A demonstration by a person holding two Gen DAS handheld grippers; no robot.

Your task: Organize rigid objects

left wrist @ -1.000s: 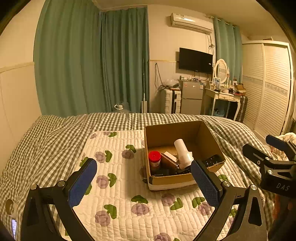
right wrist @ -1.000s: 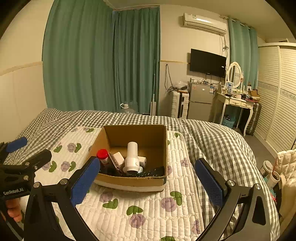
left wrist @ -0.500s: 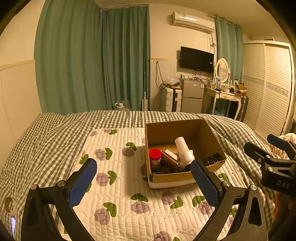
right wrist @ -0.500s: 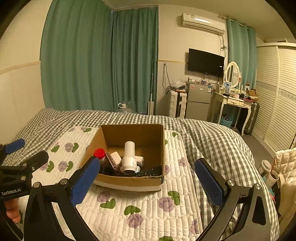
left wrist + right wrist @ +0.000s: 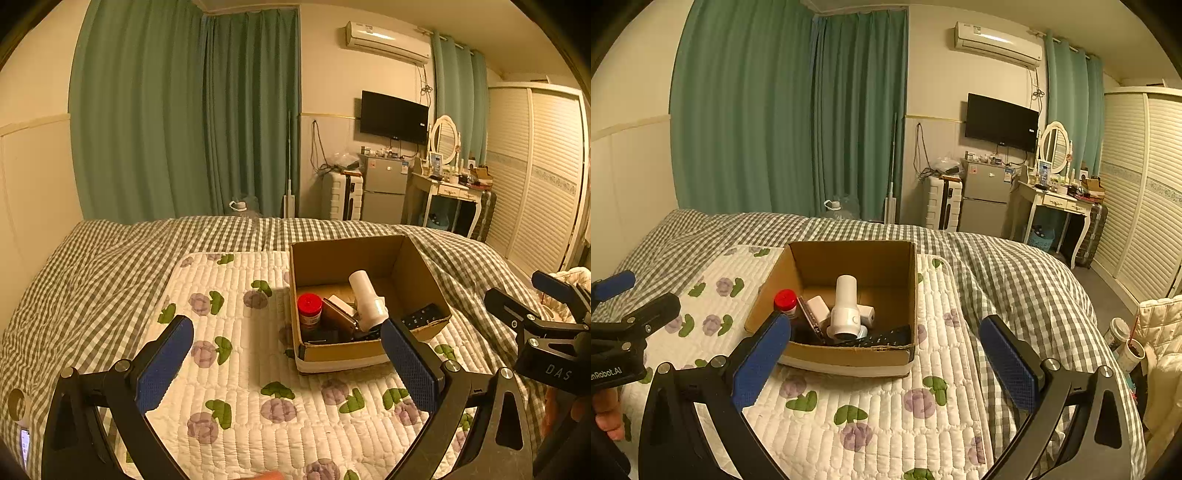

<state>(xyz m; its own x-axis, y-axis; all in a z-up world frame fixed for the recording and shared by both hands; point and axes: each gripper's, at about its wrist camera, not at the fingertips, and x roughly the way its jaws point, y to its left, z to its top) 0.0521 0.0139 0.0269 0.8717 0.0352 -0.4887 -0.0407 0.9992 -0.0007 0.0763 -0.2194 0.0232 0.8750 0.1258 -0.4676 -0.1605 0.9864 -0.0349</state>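
Nearest to me, short of the cardboard box (image 5: 849,354), both tools hang in the air above the flowered quilted pad (image 5: 879,417). The left gripper (image 5: 288,365) has its jaws spread wide with nothing between them, and the right gripper (image 5: 882,362) is just the same, wide and empty.

The box sits on the pad, open at the top. Inside it, toward the near wall, are a red-capped jar (image 5: 785,301) standing at the left corner, a brown flat thing (image 5: 340,315) leaning beside it, a white bottle (image 5: 846,308) upright in the middle, some small white blocks (image 5: 818,308) next to that, and a black remote (image 5: 882,338) lying along the front edge. The far half of the box floor looks bare.

Round the box, the pad and the checked bedspread (image 5: 1015,266) carry no loose items that I can see. So everything rigid already lies gathered in the box; this would suit a finished tidy-up, or equally a full box waiting to be emptied and sorted.
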